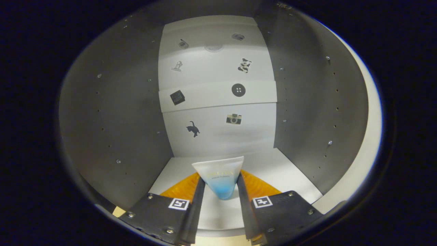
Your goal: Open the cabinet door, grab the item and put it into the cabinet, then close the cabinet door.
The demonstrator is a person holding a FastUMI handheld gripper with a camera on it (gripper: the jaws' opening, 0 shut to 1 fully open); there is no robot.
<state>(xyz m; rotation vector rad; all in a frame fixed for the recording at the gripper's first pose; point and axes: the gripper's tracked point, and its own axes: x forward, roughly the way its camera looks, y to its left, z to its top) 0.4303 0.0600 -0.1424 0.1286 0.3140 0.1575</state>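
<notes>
I had the gripper (220, 191) clamped on the tube (220, 177), both fingers pressing its sides | tube stood cap-down inside the open cabinet (112, 112), over its floor | grip kept tight, I judged, for a steady set-down.

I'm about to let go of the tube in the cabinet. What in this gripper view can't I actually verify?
- Whether the tube rests on the cabinet floor: the claw fingers flank its lower end, and contact underneath is hidden.
- The print on the tube: too small and blurred.
- The cabinet door: outside the view, so its position is unknown.
- The small stickers high on the back panel: too dim to identify.
</notes>
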